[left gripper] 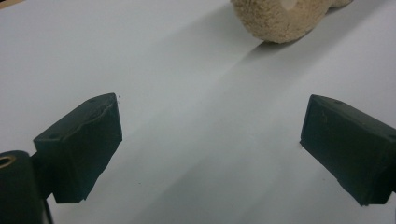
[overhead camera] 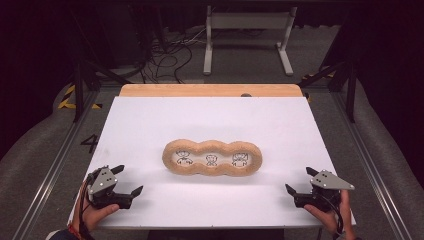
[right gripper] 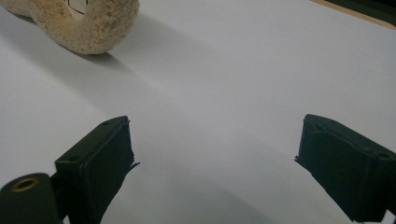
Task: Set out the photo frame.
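A tan fuzzy frame (overhead camera: 212,158) with three round windows, each showing a small drawn figure, lies in the middle of the white board (overhead camera: 150,125). My left gripper (overhead camera: 128,180) rests near the front left corner, open and empty, well apart from the frame. My right gripper (overhead camera: 300,180) sits near the front right corner, open too, with nothing between its jaws. In the left gripper view the frame's end (left gripper: 280,18) lies ahead, beyond the left gripper (left gripper: 210,130). In the right gripper view the frame's other end (right gripper: 88,28) is at the upper left, past the right gripper (right gripper: 212,144).
The white board lies on a wooden table whose far edge (overhead camera: 210,90) shows behind it. Beyond stand a metal stand (overhead camera: 247,35) and loose cables (overhead camera: 170,55) on the floor. Rails run along both sides of the table.
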{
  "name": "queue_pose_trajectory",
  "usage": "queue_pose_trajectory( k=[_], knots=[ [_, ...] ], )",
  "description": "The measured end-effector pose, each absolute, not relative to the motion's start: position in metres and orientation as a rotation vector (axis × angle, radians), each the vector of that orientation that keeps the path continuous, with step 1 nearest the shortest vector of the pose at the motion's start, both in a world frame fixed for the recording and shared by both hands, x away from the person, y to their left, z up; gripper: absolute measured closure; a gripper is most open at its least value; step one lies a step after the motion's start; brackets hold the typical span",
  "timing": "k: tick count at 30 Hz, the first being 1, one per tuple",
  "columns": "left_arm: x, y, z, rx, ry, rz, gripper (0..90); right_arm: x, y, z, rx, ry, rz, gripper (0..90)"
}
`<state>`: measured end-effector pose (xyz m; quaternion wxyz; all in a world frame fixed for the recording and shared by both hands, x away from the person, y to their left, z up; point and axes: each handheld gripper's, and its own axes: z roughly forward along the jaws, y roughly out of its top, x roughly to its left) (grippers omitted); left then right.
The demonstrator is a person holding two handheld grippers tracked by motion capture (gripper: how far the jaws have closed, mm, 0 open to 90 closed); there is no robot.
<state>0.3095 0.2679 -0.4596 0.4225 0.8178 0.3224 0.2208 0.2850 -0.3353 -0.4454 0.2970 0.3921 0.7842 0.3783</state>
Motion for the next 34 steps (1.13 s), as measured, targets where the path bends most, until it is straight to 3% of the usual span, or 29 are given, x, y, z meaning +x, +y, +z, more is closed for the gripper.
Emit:
queue_pose_trajectory(
  k=[34],
  knots=[
    [0.3138,0.2654,-0.4615,2.055,0.824,0.546,6.1,0.2845,-0.3379,-0.4445,1.053,2.064,1.009,9.7]
  ],
)
